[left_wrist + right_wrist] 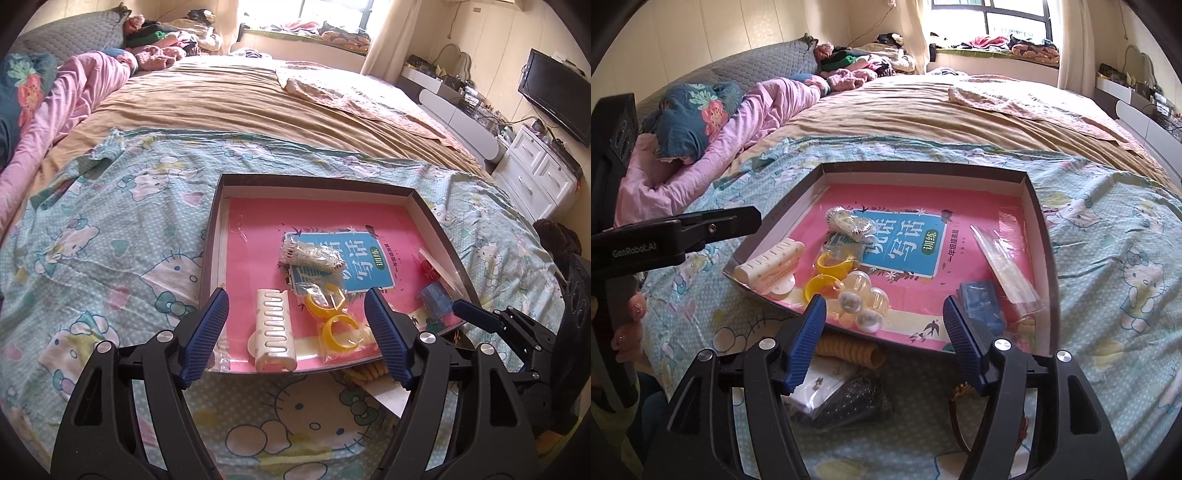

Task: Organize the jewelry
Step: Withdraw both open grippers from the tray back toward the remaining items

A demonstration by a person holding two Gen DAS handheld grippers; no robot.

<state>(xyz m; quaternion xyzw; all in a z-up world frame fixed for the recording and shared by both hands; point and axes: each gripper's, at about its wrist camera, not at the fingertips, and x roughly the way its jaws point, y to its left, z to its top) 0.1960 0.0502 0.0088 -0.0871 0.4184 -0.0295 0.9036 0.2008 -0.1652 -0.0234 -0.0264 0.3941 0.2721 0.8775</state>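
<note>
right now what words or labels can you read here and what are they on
"GenRobot.AI" on the left gripper's black body, seen from the right wrist.
"说话写话" in large white characters on the pink book's blue panel.
"训练" in the green oval on that panel.
"一年级" along the panel's right edge; the characters after it are too blurred, as is the smaller print.

A wide bed (923,110) carries everything here. Its near part is covered by a teal cartoon-cat sheet (1108,229), and beyond that lies a tan blanket (229,107). A shallow dark-rimmed box tray (1039,206) sits flat on the teal sheet. Just before its near edge lie a ribbed tan coil (849,350), a clear bag of dark items (849,402) and what may be a brown strap (955,417), partly hidden. A pink quilt (738,125) and a floral pillow (694,114) rest at the far left.
</note>
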